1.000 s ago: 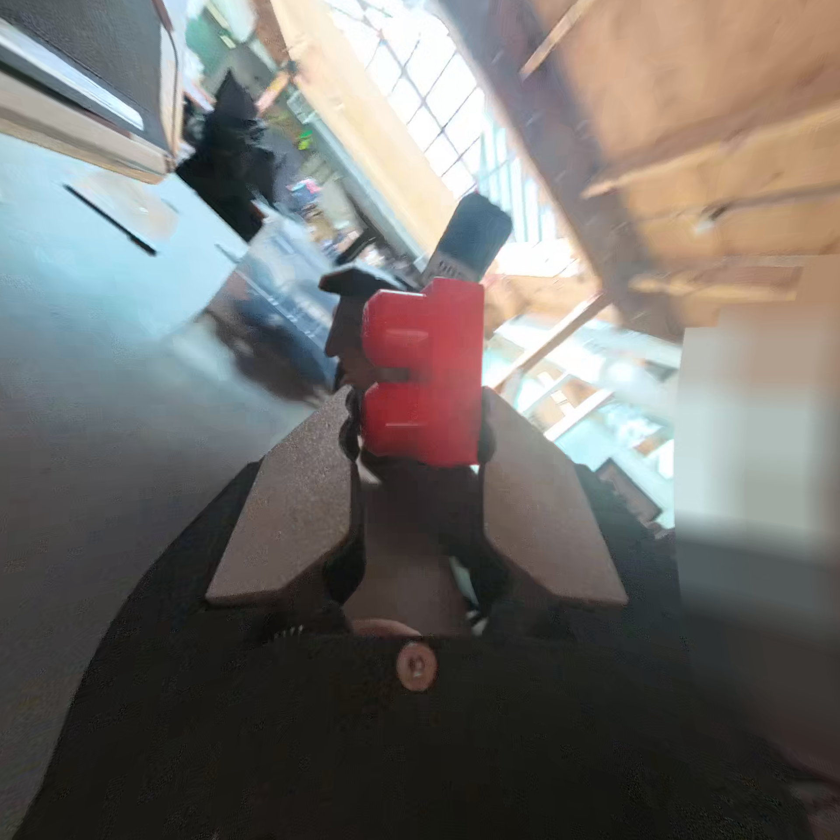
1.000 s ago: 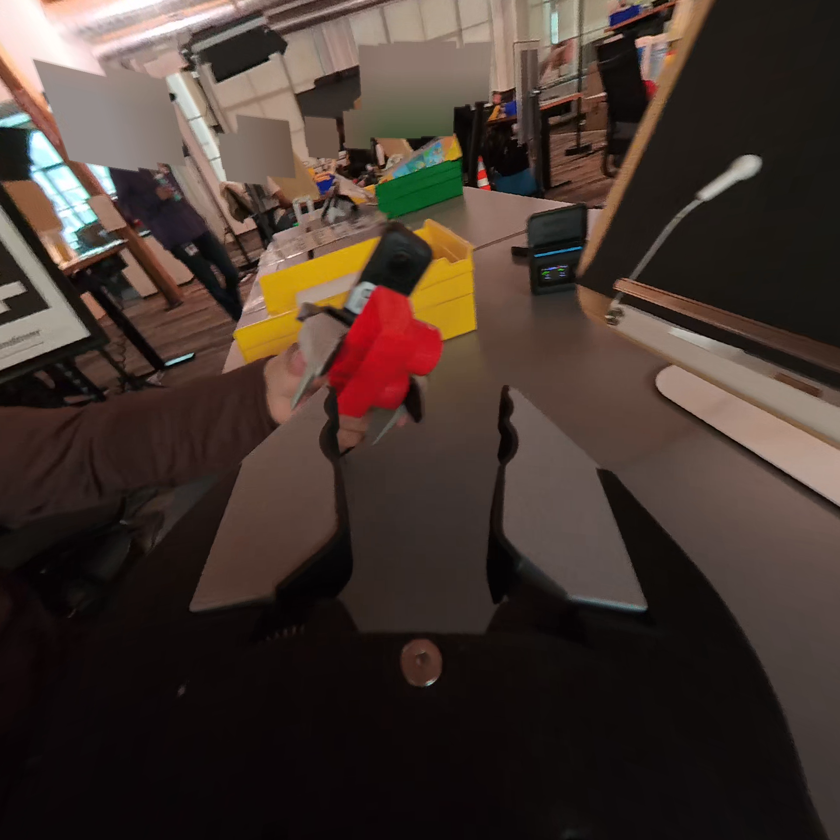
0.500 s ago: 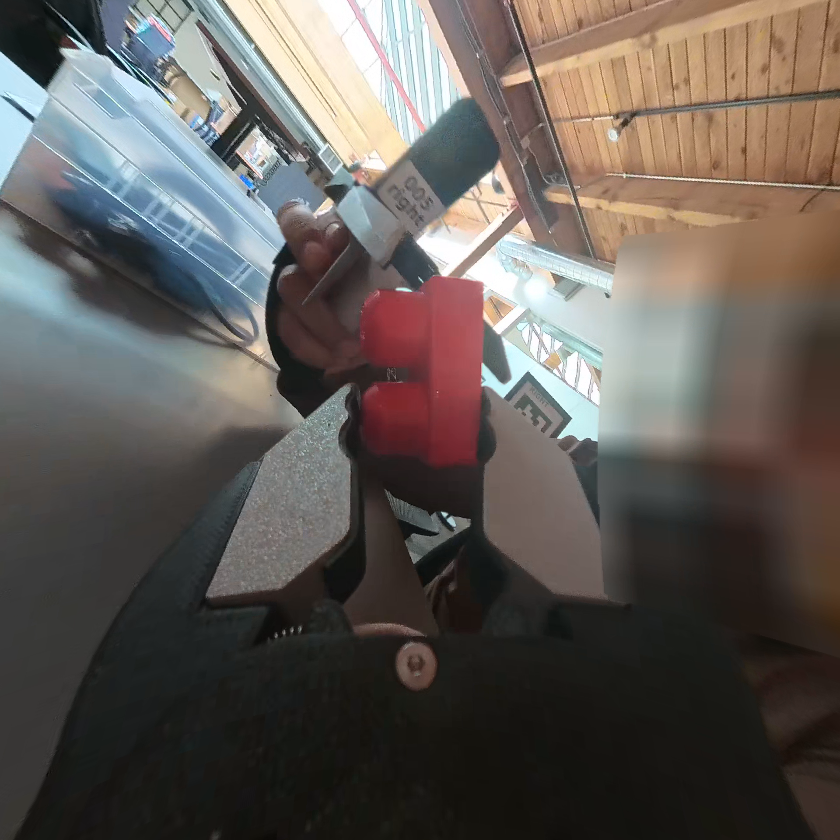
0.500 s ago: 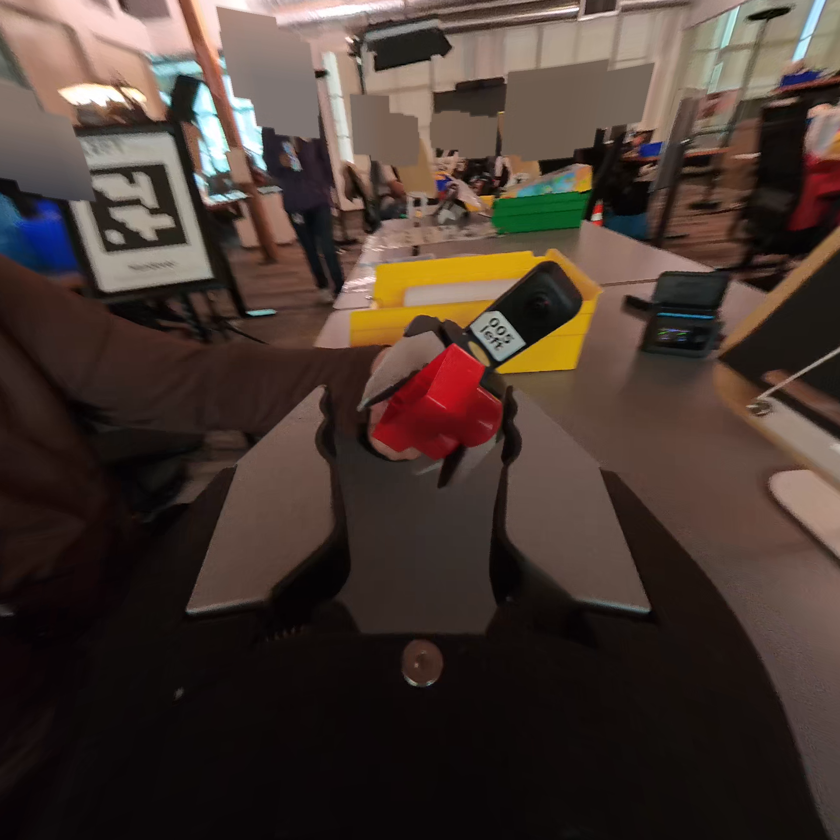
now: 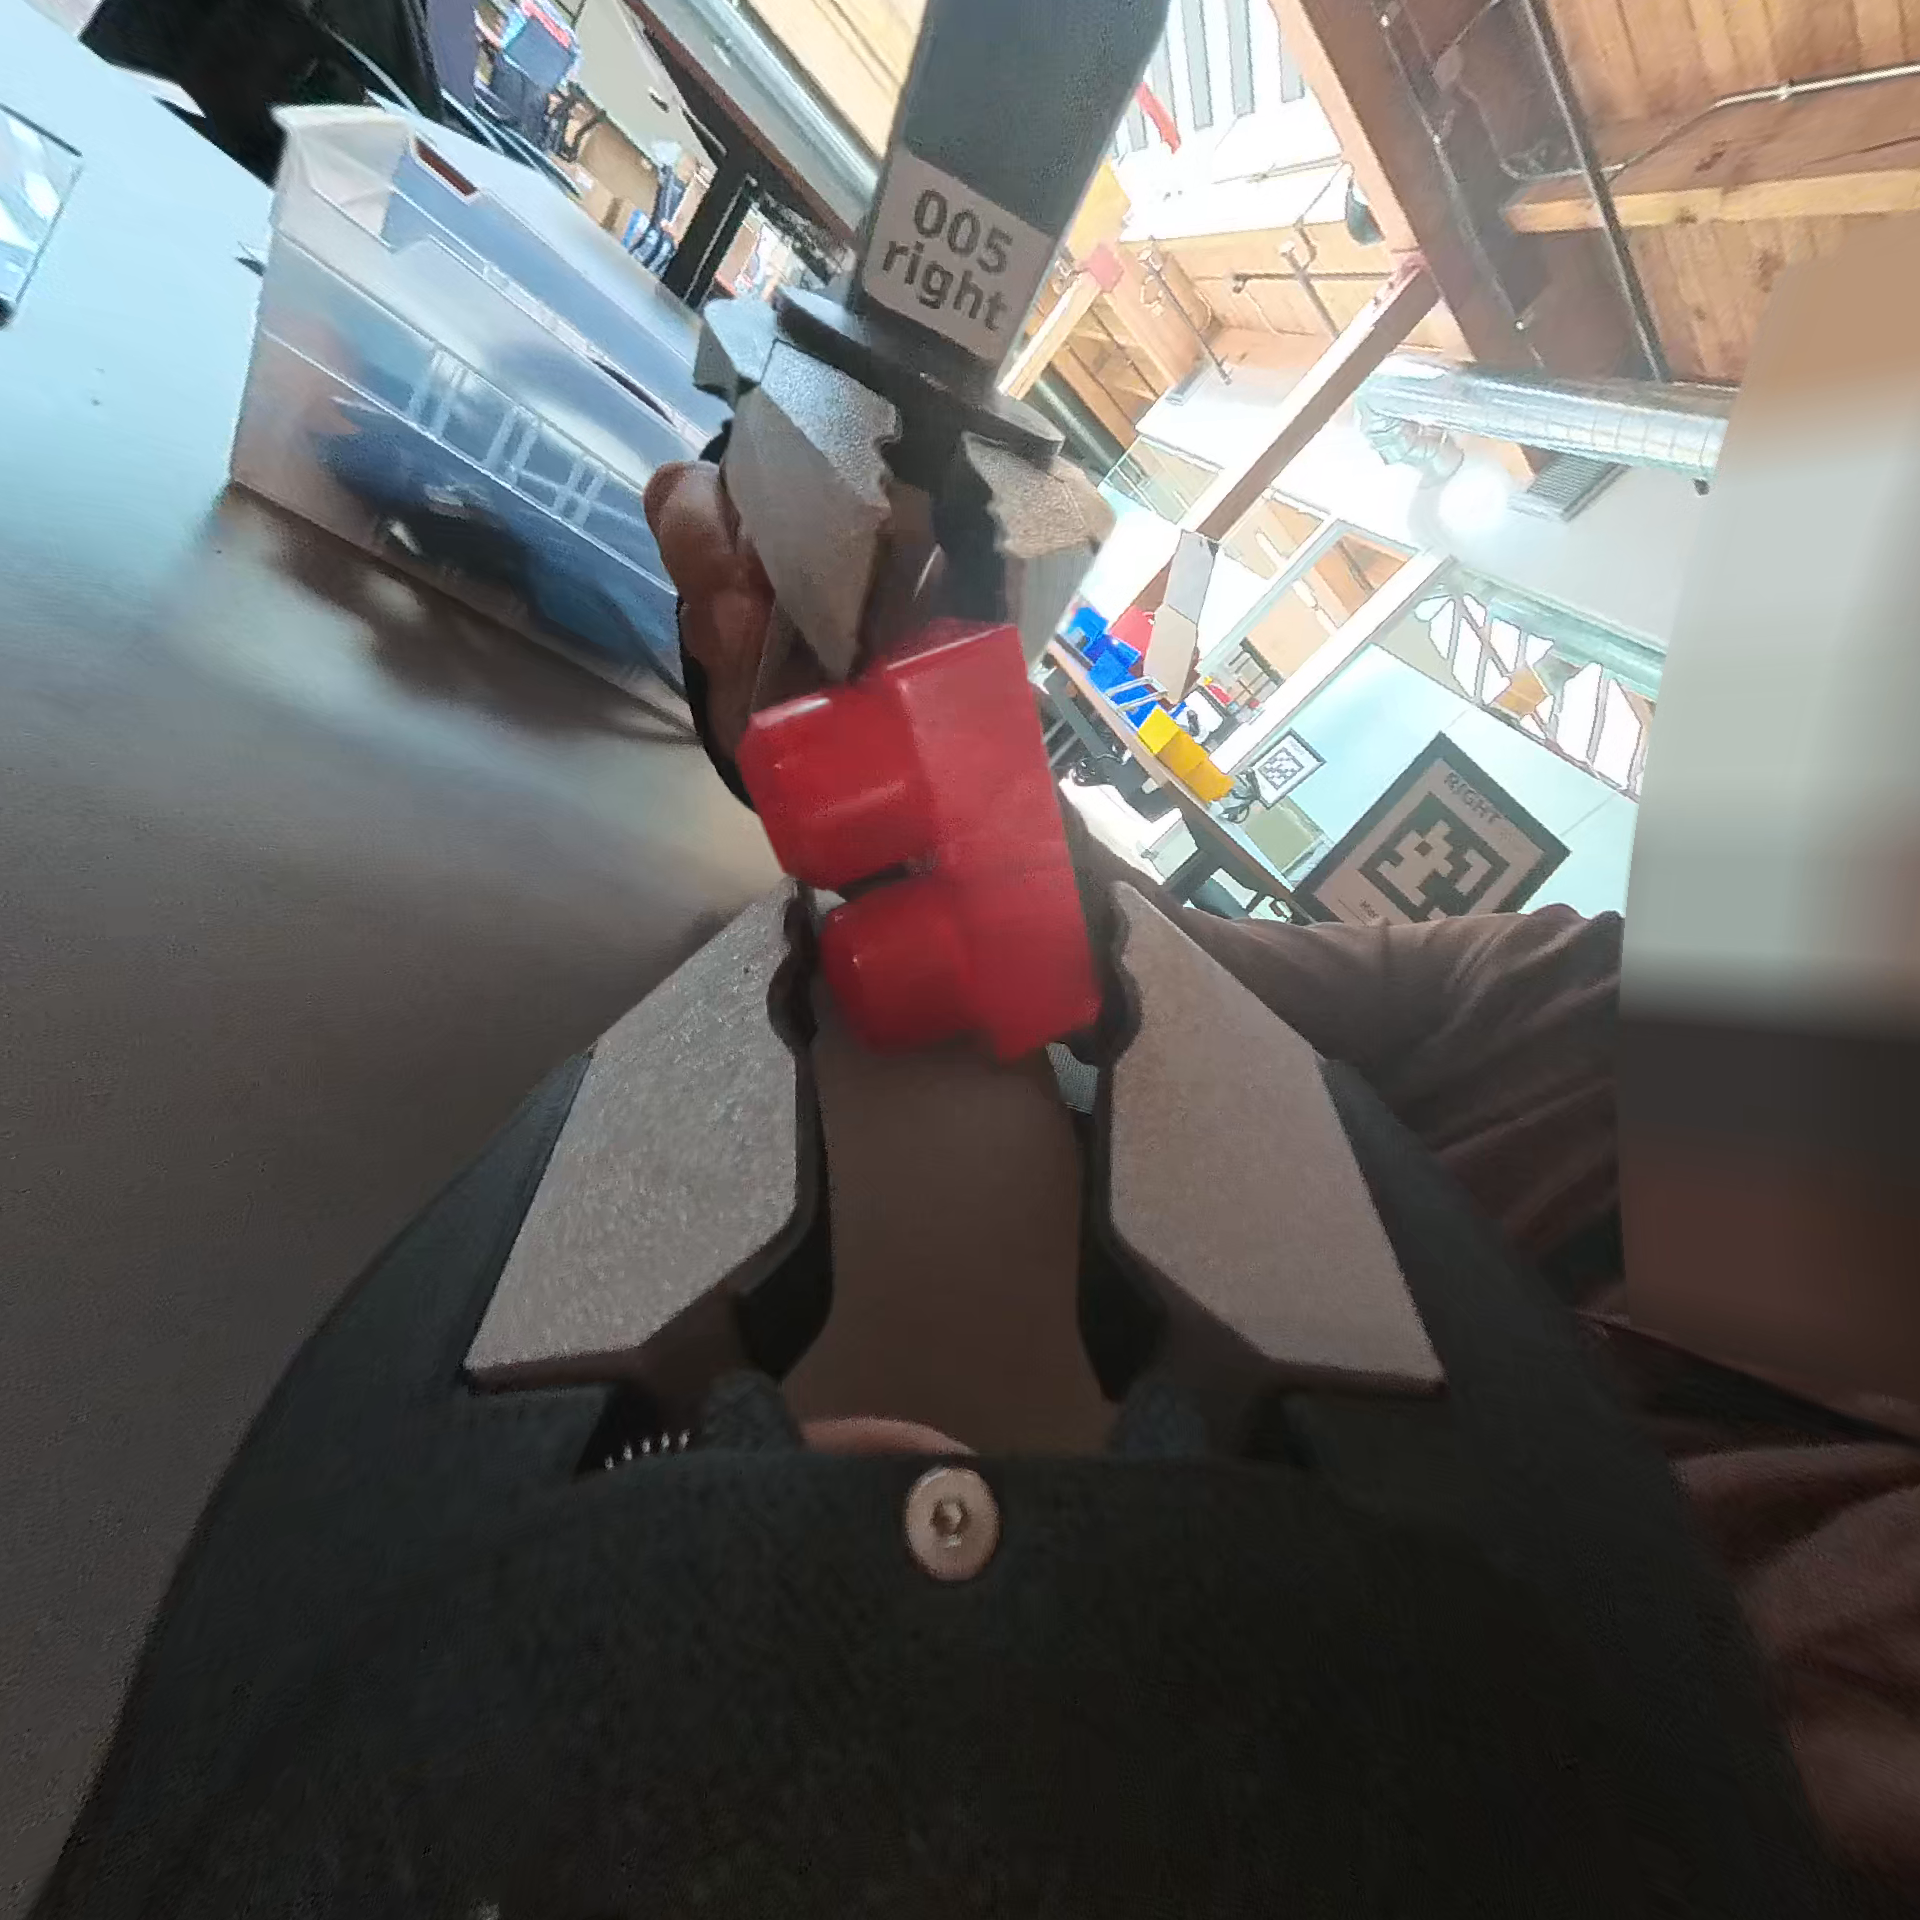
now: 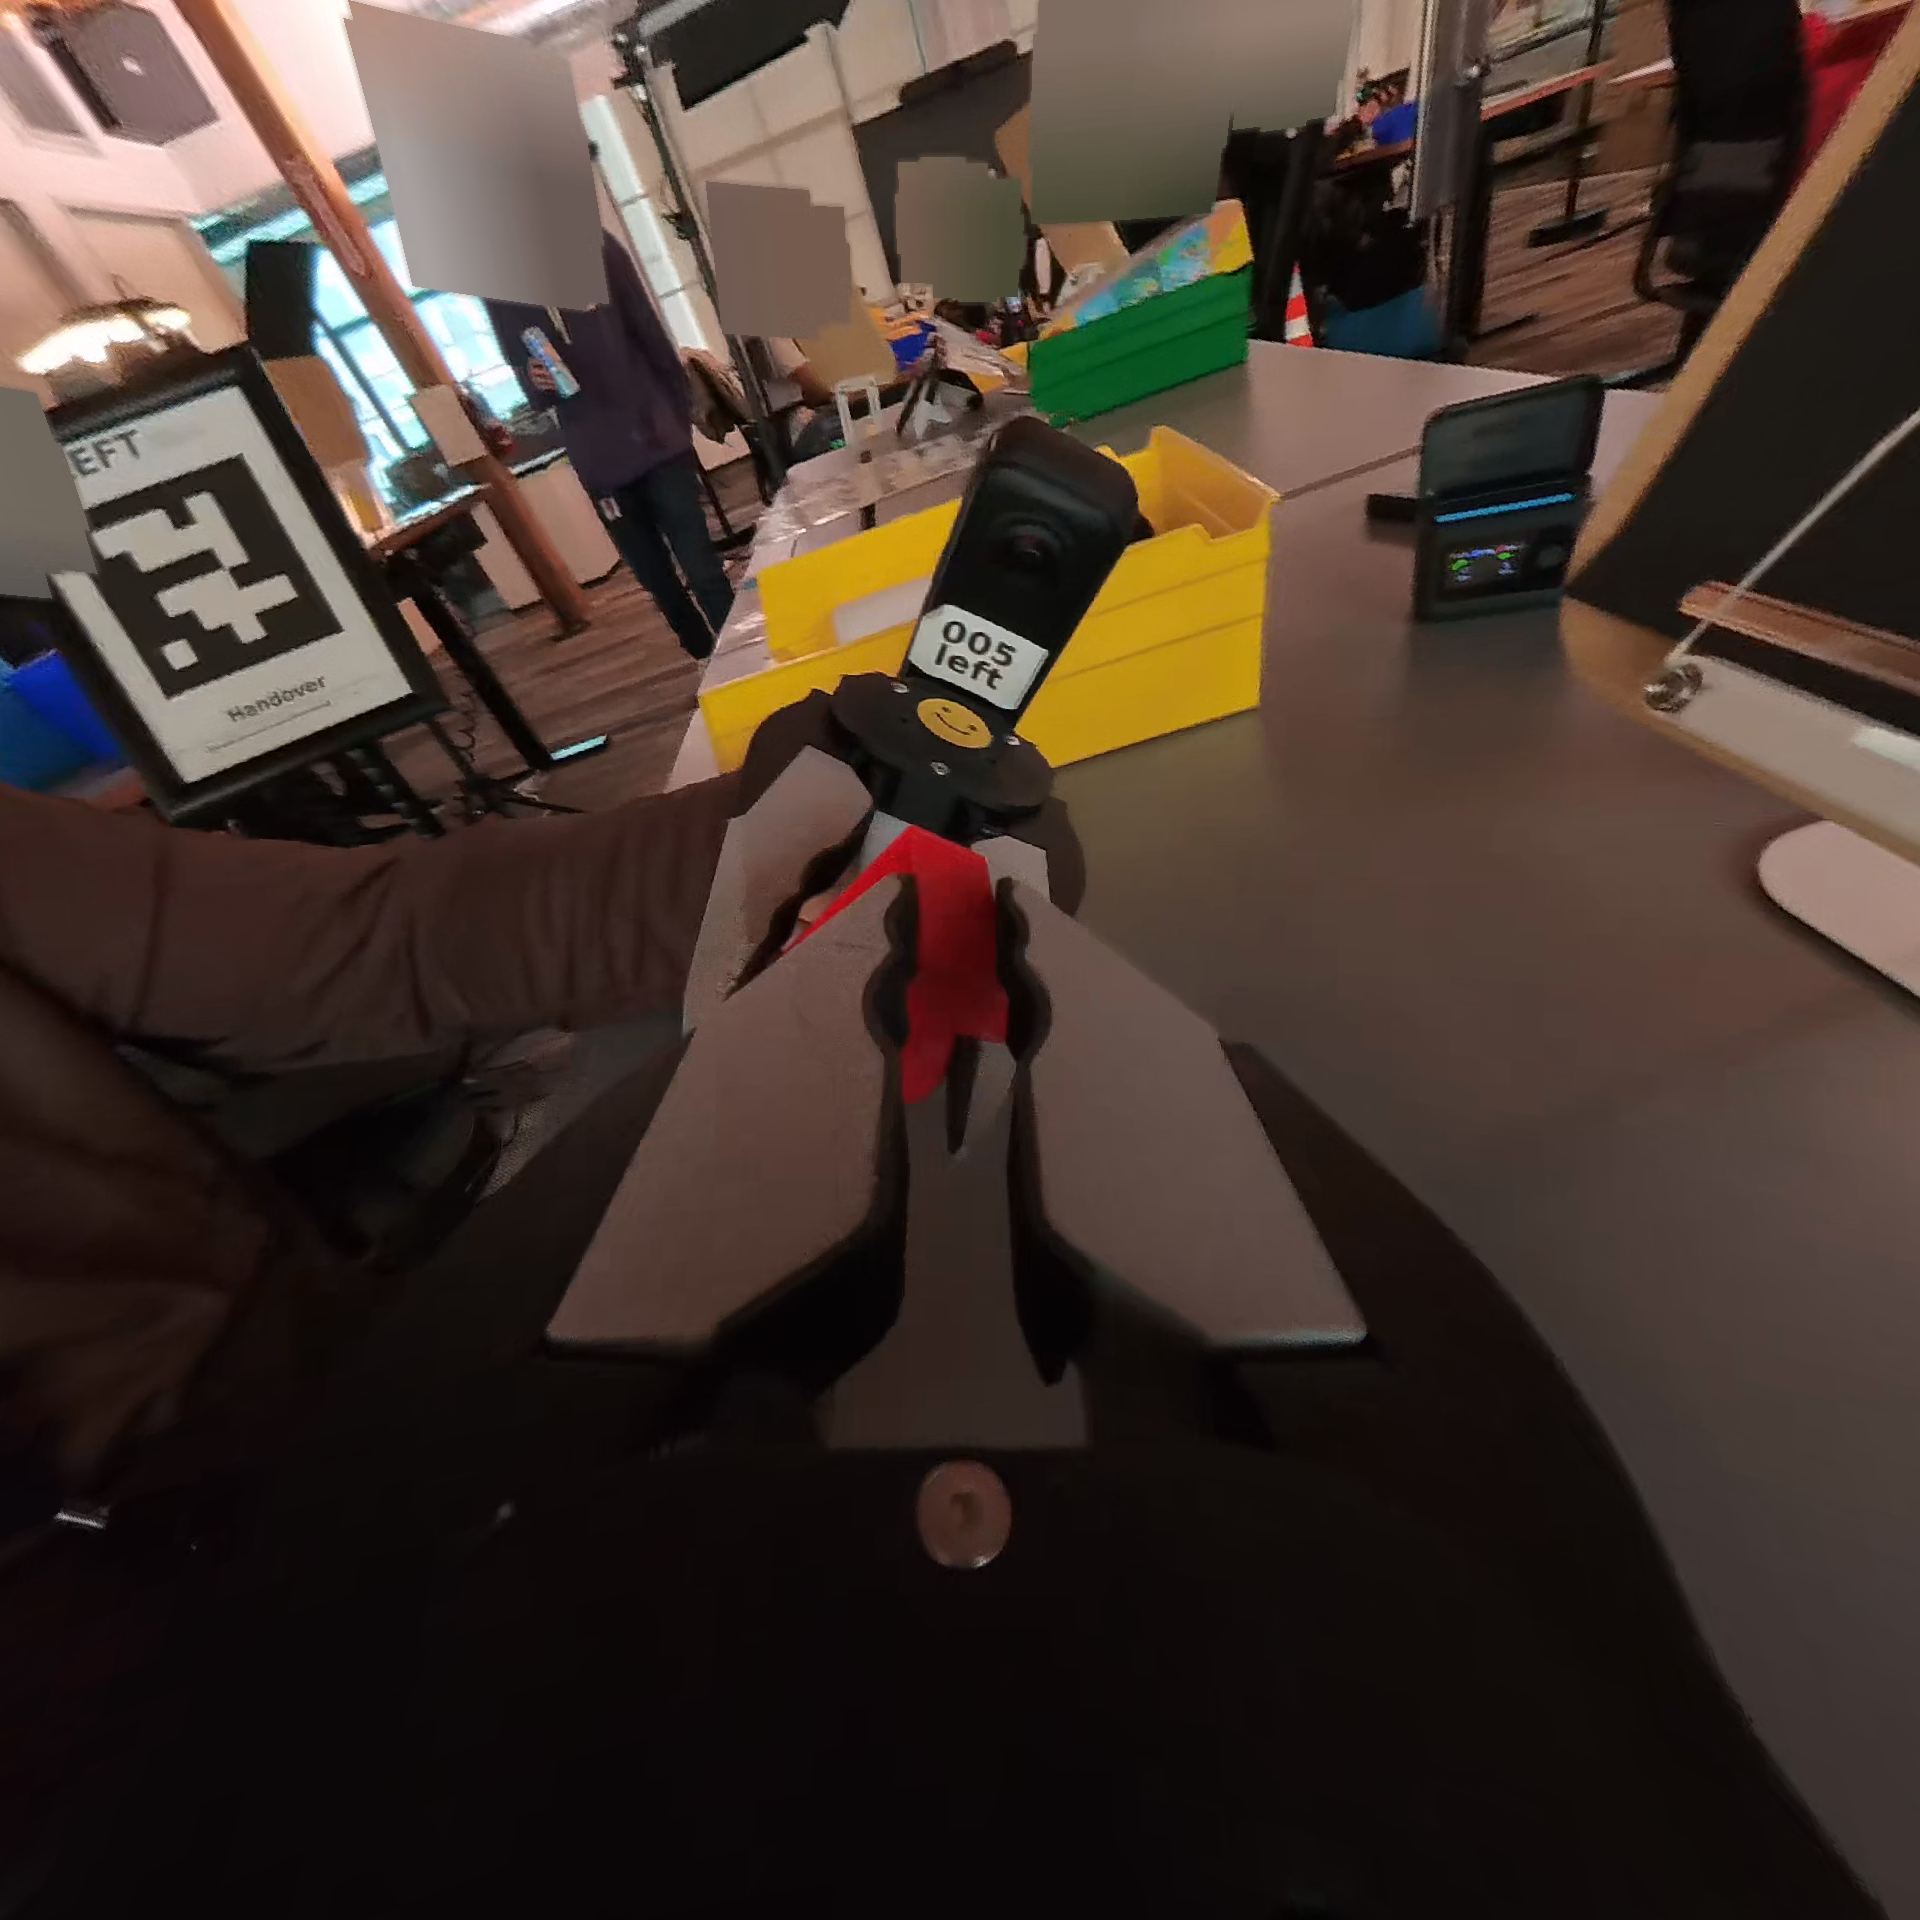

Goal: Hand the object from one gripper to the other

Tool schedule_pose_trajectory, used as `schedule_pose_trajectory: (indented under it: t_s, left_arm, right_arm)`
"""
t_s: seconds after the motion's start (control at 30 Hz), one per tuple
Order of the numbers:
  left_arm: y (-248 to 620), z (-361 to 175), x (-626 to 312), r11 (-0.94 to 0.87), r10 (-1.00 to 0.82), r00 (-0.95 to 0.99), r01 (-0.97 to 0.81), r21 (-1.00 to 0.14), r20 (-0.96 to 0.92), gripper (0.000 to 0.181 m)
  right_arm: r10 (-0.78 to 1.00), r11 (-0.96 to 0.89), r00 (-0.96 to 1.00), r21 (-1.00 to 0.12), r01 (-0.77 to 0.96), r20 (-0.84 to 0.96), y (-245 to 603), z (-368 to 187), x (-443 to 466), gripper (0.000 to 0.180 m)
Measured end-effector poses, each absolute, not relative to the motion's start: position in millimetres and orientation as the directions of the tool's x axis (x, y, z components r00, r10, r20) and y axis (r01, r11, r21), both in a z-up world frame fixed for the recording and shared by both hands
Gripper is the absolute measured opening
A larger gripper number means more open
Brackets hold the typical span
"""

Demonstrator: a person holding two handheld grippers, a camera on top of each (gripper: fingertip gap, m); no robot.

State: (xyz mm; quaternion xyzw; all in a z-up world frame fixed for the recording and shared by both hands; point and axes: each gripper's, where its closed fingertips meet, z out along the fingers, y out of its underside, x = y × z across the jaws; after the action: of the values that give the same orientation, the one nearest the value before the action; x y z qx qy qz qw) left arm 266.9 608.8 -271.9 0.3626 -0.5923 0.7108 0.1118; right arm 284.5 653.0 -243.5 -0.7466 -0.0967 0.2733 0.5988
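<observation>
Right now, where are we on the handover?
Done: the right gripper has met the red block in mid-air and its fingers have closed on the block's far end. In hand: both grip it, since the left gripper clamps the near end. Left: the left gripper has to open and back away, so the right holds the block alone.

A plain red block [image 5: 920, 831] is showing between grey gripper fingers [image 5: 665, 1164] backed in black. A yellow bin [image 6: 1174, 623] and a green bin [image 6: 1138, 353] are sitting on the grey table [image 6: 1455, 935], and a black-and-white patterned sign [image 6: 208, 582] is standing beside a brown sleeve [image 6: 343, 935]
</observation>
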Motion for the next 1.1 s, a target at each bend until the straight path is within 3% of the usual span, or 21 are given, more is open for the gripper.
schedule_pose_trajectory:
  t_s: [0.13, 0.33, 0.43, 0.5, 0.73, 0.93, 1.1]
  left_arm:
    - [615.5, -276.3, 276.0, -0.272, -0.357, -0.705, -0.549, -0.79, 0.612, 0.049]
    - [624.7, -271.4, 282.8, -0.348, -0.33, -0.672, -0.566, -0.747, 0.663, 0.053]
    - [633.0, -269.5, 287.1, -0.357, -0.39, -0.673, -0.518, -0.777, 0.628, 0.041]
    - [638.6, -272.0, 291.3, -0.357, -0.433, -0.655, -0.506, -0.785, 0.619, 0.045]
    - [653.7, -286.3, 305.0, -0.353, -0.547, -0.586, -0.486, -0.8, 0.597, 0.038]
    - [654.8, -292.5, 308.0, -0.316, -0.599, -0.567, -0.482, -0.817, 0.566, 0.034]
    - [651.3, -303.3, 309.3, -0.239, -0.653, -0.557, -0.491, -0.838, 0.513, 0.034]
  right_arm:
    - [0.425, -0.279, 0.857, -0.943, -0.184, -0.293, 656.3, -249.2, 292.9, 0.011]
    - [0.225, -0.265, 0.972, -0.964, -0.003, -0.064, 662.1, -256.3, 319.1, 0.0]
    - [0.164, -0.239, 0.983, -0.97, -0.044, -0.085, 660.3, -251.9, 333.4, 0.0]
    - [0.116, -0.212, 0.988, -0.974, -0.079, -0.105, 656.6, -246.3, 345.4, 0.0]
    - [-0.04, -0.049, 0.99, -0.989, -0.137, -0.135, 637.7, -218.4, 381.2, 0.0]
    - [-0.2, -0.023, 0.98, -1.0, -0.007, -0.002, 618.5, -195.0, 395.4, 0.0]
    - [-0.35, 0.033, 0.936, -0.997, 0.066, 0.05, 571.2, -138.9, 393.9, 0.0]
